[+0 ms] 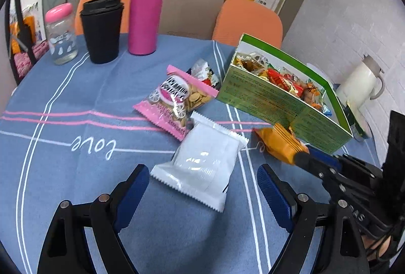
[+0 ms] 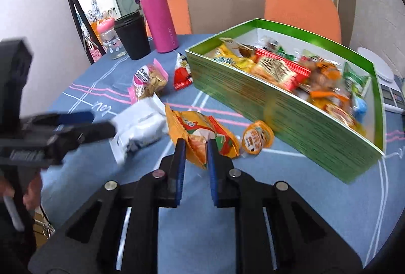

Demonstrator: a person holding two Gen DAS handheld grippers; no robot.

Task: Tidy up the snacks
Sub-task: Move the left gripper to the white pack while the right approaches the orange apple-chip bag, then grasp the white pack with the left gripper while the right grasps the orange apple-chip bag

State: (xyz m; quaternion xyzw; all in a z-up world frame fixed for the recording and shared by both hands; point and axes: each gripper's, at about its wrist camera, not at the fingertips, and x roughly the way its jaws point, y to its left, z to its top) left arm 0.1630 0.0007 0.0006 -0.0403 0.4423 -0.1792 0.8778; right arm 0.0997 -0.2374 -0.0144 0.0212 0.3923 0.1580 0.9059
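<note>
Beside the green snack box's (image 2: 291, 119) near wall, the right gripper (image 2: 196, 147) pinches the orange snack packet (image 2: 200, 132); the box lies to its right. The left gripper (image 1: 202, 185) gapes wide just short of the white pouch (image 1: 202, 160), whose long axis points toward the box.

Table layout. The open box (image 2: 291, 119) stands at the right of the table (image 1: 63, 172) and holds many snack packets. Left of the box, on the cloth, lie the nut packet (image 1: 174, 100), a plain pouch (image 1: 202, 167) nearer the viewer, and a wrapped snack (image 2: 200, 134) just before the box. Behind them stand a flask (image 1: 145, 8), a lidded cup (image 1: 101, 29) and a small jar (image 1: 62, 33). Two chairs (image 1: 249, 20) stand behind the table.
</note>
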